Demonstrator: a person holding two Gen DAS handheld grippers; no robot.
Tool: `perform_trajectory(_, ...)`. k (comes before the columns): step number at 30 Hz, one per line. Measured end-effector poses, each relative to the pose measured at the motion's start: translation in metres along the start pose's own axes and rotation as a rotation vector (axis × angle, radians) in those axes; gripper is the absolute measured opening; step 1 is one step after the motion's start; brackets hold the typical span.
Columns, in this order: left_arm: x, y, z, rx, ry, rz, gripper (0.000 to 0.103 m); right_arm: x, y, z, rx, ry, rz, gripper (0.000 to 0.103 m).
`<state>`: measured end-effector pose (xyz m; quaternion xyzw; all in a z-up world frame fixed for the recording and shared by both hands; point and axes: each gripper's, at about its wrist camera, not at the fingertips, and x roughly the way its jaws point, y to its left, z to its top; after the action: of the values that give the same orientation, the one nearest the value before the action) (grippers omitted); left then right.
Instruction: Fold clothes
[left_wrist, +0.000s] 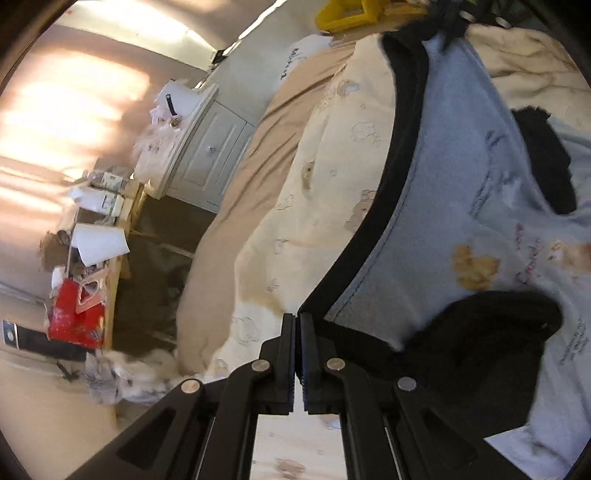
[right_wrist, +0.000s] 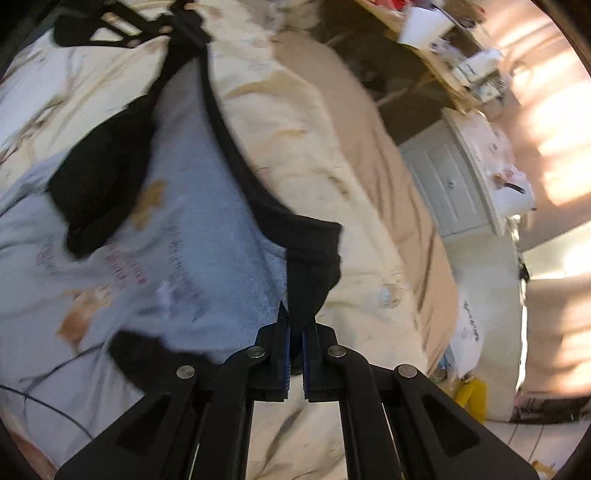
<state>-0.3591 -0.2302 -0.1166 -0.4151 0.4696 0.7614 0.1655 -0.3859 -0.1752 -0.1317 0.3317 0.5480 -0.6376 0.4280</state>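
Light blue shirt (left_wrist: 454, 192) with black trim hangs stretched over the bed (left_wrist: 332, 177), printed side showing. Left tool (left_wrist: 297, 325) pinches the black hem at one corner, jaws pressed together, pointing forward and tilted sideways. Right tool (right_wrist: 295, 328) pinches the other black hem corner (right_wrist: 314, 258), jaws nearly closed on the cloth. White cabinet (left_wrist: 210, 147) stands beside the bed.
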Motion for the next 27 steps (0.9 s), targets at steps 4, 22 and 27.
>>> perform_trajectory(4, -0.038, -0.023, -0.015, -0.008, -0.049, -0.08, 0.002, -0.025, 0.019, -0.026, -0.034, -0.017, 0.064, 0.003)
perform_trajectory(22, -0.208, -0.324, -0.192, -0.029, -0.162, -0.646, 0.002, -0.105, 0.263, -0.236, 0.15, -0.032, 0.534, 0.004)
perform_trajectory(27, -0.203, -0.413, -0.232, -0.1, -0.158, -0.837, 0.002, -0.073, 0.343, -0.294, 0.269, 0.025, 0.643, 0.004)
